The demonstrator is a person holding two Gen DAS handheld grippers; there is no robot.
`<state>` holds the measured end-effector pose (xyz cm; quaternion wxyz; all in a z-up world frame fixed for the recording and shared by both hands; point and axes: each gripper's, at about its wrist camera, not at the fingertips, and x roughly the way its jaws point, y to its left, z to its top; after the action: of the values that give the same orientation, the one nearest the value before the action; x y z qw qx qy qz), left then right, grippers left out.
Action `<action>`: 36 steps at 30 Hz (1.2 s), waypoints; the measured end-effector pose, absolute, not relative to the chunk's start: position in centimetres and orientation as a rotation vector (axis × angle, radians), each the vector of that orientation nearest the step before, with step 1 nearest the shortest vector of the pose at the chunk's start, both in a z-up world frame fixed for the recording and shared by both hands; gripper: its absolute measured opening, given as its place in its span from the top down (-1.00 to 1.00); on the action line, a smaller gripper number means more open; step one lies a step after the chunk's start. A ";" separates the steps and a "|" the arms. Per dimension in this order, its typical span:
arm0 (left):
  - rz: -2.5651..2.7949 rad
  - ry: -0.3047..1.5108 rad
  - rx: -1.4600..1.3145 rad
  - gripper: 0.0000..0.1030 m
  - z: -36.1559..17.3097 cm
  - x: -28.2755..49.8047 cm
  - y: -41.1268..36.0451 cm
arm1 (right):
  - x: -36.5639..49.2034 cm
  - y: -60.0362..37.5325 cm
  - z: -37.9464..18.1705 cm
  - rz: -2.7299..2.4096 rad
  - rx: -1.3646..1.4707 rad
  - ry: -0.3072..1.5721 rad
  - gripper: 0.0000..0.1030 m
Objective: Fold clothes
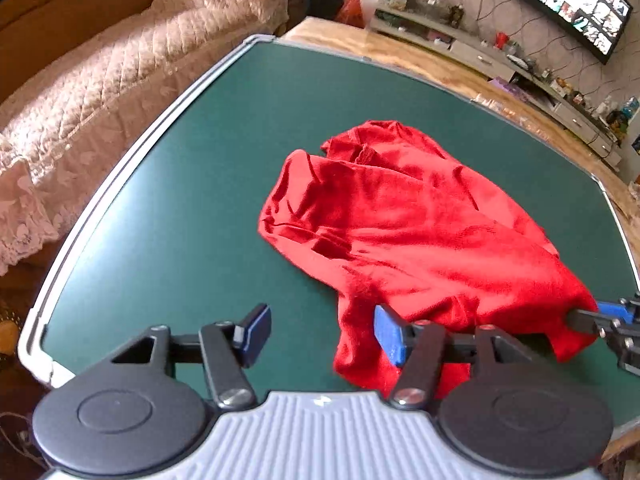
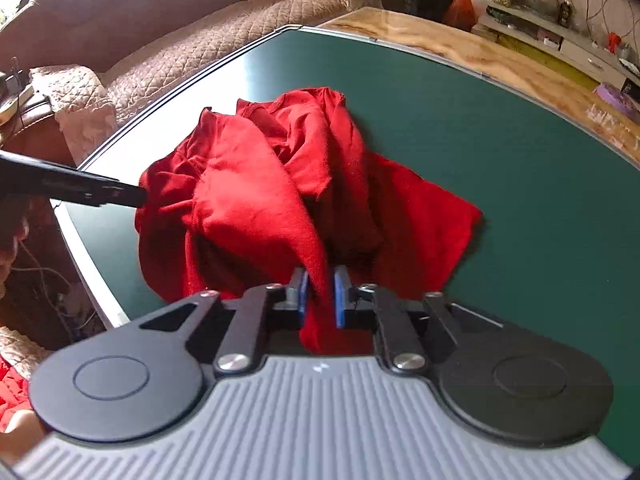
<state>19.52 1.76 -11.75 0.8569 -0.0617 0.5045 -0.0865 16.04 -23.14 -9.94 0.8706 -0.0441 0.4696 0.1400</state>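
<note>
A crumpled red garment (image 1: 400,216) lies on the green table mat (image 1: 160,220), bunched toward its near side. My left gripper (image 1: 322,334) stands open at the garment's near left corner. Its right pad (image 1: 390,338) rests against the cloth and its left pad (image 1: 256,332) is over bare mat. In the right wrist view the red garment (image 2: 256,192) rises in a ridge to my right gripper (image 2: 321,298), which is shut on a bunched fold of it. The right gripper (image 1: 612,316) also shows at the left wrist view's right edge, pinching the cloth. A finger of the left gripper (image 2: 100,192) touches the garment's left edge.
The mat has a white rim (image 1: 100,200) and lies on a wooden tabletop (image 2: 460,48). A sofa with a quilted beige cover (image 1: 120,60) stands close along the left. A low cabinet with clutter (image 1: 520,68) and a wall screen (image 1: 568,4) are at the far right.
</note>
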 end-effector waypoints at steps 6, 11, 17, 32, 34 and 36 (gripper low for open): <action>-0.124 1.110 -0.170 -0.39 -13.0 22.9 1.3 | 16.1 -21.7 -9.8 0.286 -0.112 0.932 0.27; -0.134 1.135 -0.180 0.20 -14.4 23.8 1.4 | 16.3 -21.3 -10.0 0.290 -0.097 0.908 0.14; -0.165 1.104 -0.213 0.92 -14.6 22.9 1.9 | 16.2 -21.0 -10.3 0.318 -0.100 0.900 0.13; -0.286 0.970 -0.247 0.94 -9.0 11.0 4.2 | 14.5 -20.1 -11.6 0.415 -0.147 0.954 0.13; -0.317 0.970 -0.232 0.94 -8.7 10.3 3.1 | 14.8 -20.4 -11.1 0.405 -0.095 0.948 0.13; -0.343 0.965 -0.221 0.94 -8.5 10.0 2.2 | 15.3 -20.6 -10.3 0.431 -0.032 0.942 0.13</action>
<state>10.01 2.23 -8.46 0.8658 -0.1057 0.4609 -0.1636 15.32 -20.64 -10.32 0.8686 -0.0152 0.4503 0.2062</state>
